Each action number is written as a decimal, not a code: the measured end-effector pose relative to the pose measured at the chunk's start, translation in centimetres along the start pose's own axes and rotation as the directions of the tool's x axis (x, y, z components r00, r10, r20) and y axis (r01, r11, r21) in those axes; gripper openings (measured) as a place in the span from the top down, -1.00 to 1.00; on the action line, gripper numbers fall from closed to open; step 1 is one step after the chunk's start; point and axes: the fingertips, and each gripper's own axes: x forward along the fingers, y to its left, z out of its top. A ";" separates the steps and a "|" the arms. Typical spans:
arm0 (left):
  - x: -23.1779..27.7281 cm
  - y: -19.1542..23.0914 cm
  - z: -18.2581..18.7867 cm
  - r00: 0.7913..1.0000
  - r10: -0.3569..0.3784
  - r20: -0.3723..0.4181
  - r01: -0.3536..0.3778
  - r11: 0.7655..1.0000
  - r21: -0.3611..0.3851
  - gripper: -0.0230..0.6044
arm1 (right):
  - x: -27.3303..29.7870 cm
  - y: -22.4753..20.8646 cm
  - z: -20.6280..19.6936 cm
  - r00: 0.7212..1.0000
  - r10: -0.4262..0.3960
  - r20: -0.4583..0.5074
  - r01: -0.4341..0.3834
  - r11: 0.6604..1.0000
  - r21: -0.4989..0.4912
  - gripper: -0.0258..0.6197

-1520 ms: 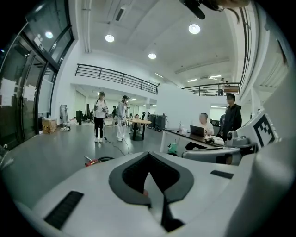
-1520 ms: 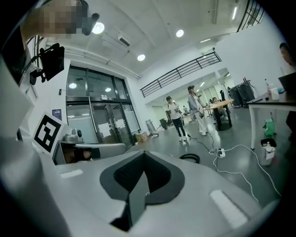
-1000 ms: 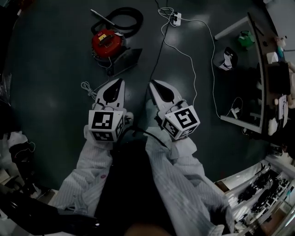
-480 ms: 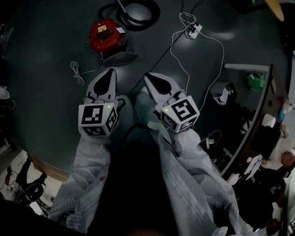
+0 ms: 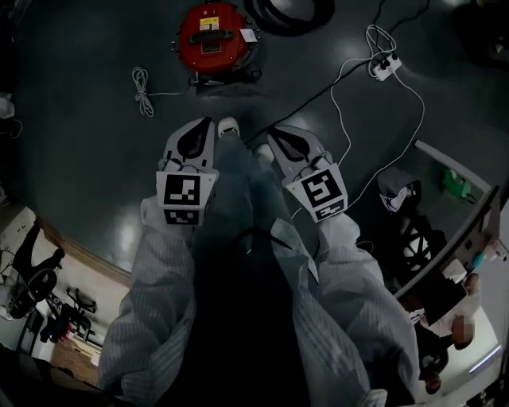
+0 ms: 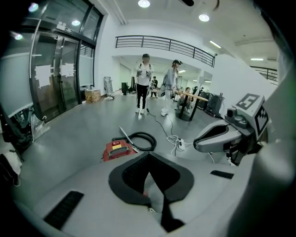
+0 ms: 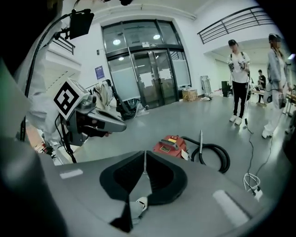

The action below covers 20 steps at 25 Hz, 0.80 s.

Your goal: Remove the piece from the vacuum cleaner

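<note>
The red vacuum cleaner (image 5: 211,32) stands on the dark floor ahead of me, with its black hose (image 5: 290,9) coiled behind it. In the left gripper view the vacuum cleaner (image 6: 118,150) shows just beyond the jaws, its hose (image 6: 141,139) and metal wand behind it. My left gripper (image 5: 207,123) is shut and empty, pointing down towards the floor short of the vacuum. My right gripper (image 5: 272,132) is beside it, also shut with nothing held. The right gripper view shows the vacuum cleaner (image 7: 170,144) ahead of the closed tips (image 7: 144,152).
A coiled white cord (image 5: 143,89) lies left of the vacuum. A power strip (image 5: 384,65) with white and black cables lies to the right. A desk edge (image 5: 457,230) and chair stand at the right. Two people (image 6: 144,83) stand far across the hall.
Both grippers have come down and forward towards the vacuum, staying shut. The vacuum now sits nearer the top middle of the head view, and the desk has slid to the lower right.
</note>
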 end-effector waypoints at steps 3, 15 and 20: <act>5.1 2.7 -2.1 0.999 -0.017 -0.046 0.018 1.000 0.021 0.91 | 5.5 -2.8 -2.2 0.998 0.026 -0.049 -0.026 1.000 -0.011 0.91; 20.0 9.0 -8.6 0.980 -0.070 -0.189 0.102 0.981 0.167 0.90 | 18.7 -8.2 -14.7 0.934 0.044 -0.355 -0.115 0.977 -0.182 0.64; 24.1 10.2 -9.4 0.972 -0.066 -0.225 0.124 0.959 0.254 0.77 | 22.1 -9.5 -17.9 0.888 0.069 -0.454 -0.222 0.930 -0.293 0.44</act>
